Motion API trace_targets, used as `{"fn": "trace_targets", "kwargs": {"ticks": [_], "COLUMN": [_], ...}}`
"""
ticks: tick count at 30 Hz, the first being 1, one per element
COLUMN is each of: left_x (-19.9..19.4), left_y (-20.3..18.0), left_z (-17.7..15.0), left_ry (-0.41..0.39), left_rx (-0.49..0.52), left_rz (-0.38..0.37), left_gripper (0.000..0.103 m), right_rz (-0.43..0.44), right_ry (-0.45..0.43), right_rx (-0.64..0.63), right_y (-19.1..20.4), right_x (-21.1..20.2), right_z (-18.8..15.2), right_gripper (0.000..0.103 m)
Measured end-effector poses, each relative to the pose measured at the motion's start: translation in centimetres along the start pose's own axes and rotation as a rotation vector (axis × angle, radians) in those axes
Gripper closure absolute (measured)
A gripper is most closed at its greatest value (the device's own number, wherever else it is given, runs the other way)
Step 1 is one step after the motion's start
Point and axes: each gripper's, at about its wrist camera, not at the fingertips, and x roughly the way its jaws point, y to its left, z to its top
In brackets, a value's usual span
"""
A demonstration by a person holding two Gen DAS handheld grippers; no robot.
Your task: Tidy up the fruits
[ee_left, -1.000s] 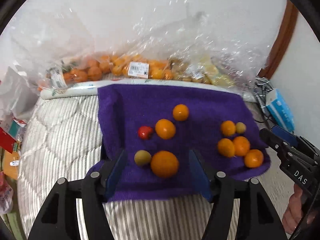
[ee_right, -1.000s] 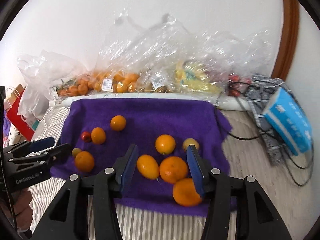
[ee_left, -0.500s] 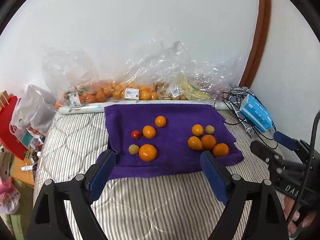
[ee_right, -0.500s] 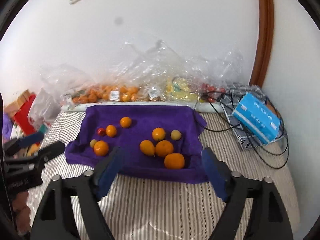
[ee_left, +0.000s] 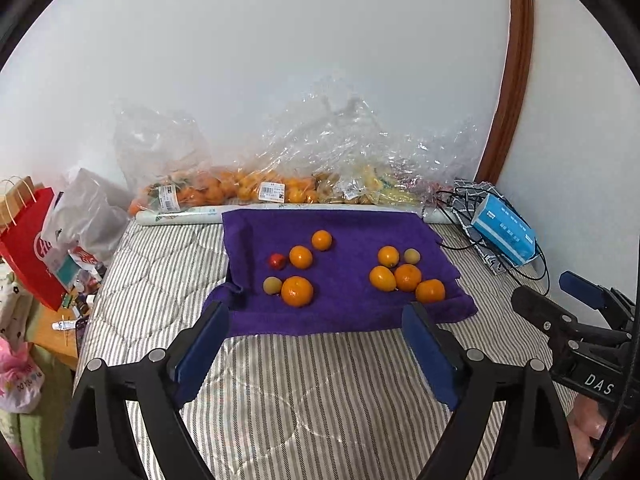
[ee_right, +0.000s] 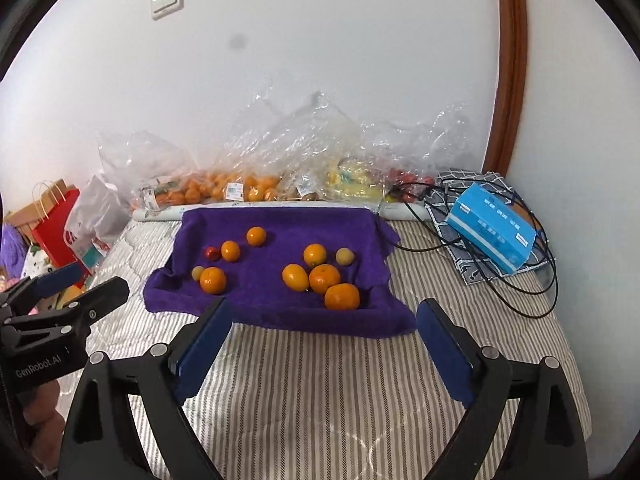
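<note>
Both grippers, left and right, had just opened, empty; round fruit ahead on the purple towel could roll if nudged.

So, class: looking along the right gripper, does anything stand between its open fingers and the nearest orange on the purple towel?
Nothing visible does. Between the right gripper and the nearest orange lie only the purple towel and striped bedding.

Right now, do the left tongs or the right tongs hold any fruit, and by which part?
Nothing is held. The left tongs and right tongs have just been opening and stand empty, short of the purple towel.
</note>
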Motion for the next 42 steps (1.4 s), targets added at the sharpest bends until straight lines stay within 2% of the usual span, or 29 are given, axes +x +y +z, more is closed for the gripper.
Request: {"fn": "trace_targets", "kwargs": {"ticks": [42], "left_x": [-2.2], "left_y": [-0.1], "left_z": [-0.2], "left_ry": [-0.035], "left_rx": [-0.017], "left_rz": [0.003], "left_gripper": [0.014], "right_rz": [0.001], "right_ry": [-0.019], "right_rx": [0.004], "right_y": [0.3], "right_x": [-1.8], "right_z": [-0.7], "right_gripper": [0.010]}}
